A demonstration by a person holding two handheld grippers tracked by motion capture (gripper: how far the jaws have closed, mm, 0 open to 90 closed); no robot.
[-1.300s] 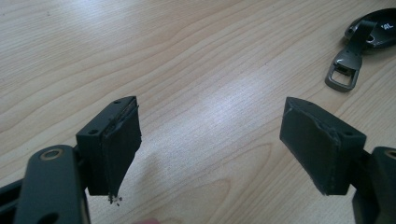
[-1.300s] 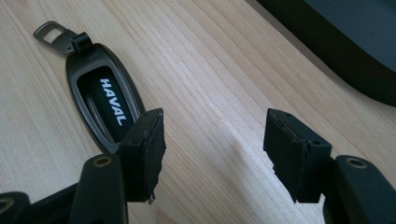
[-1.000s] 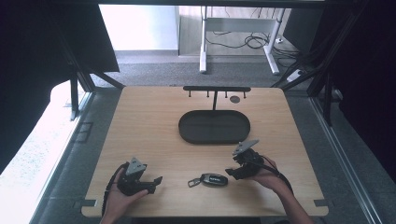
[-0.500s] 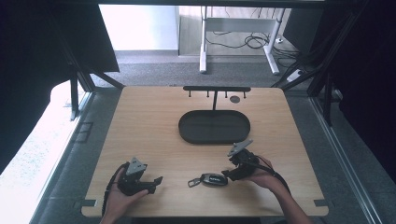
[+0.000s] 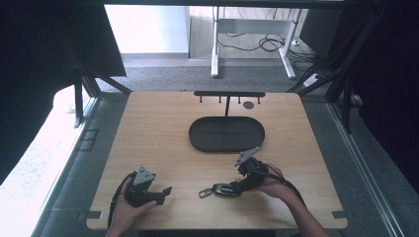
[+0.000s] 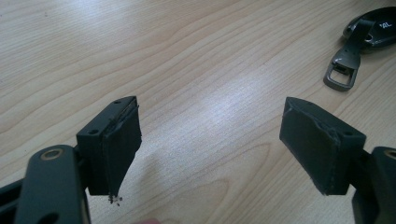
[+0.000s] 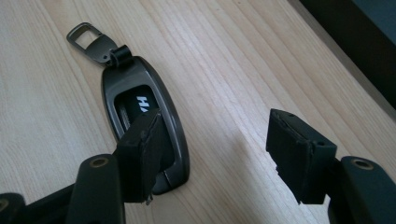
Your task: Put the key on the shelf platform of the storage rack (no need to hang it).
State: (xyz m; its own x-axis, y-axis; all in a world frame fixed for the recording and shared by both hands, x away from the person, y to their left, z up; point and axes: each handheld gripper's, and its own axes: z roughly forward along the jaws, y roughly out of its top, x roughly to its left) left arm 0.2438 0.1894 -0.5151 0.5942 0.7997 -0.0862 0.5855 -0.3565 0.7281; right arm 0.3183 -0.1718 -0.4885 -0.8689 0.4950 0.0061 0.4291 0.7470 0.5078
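- While the key fob [image 7: 140,112] is lying flat on the desk [image 5: 163,133] near its front edge, its metal clip [image 6: 343,72] is pointing toward the left gripper [image 5: 165,191].
- The right gripper [image 5: 236,187] is hovering low at the fob's far end, and its jaws have just been opening; 1 pad is standing over the fob's rim while the other is sitting off to the side over bare wood, so nothing is being gripped.
- The left gripper is resting apart from the fob with its jaws spread wide and empty.
- Behind the fob, the dark oval tray [image 5: 227,134] and the hook rack [image 5: 229,94] are waiting near the middle and back of the desk.
- The risk I am judging: the jaws are straddling only the fob's edge, so closing from here is likely to pinch the rim and flick the smooth, low shell sideways or spin it on the wood.
- A shallow bite could also let the fob drop on lifting.
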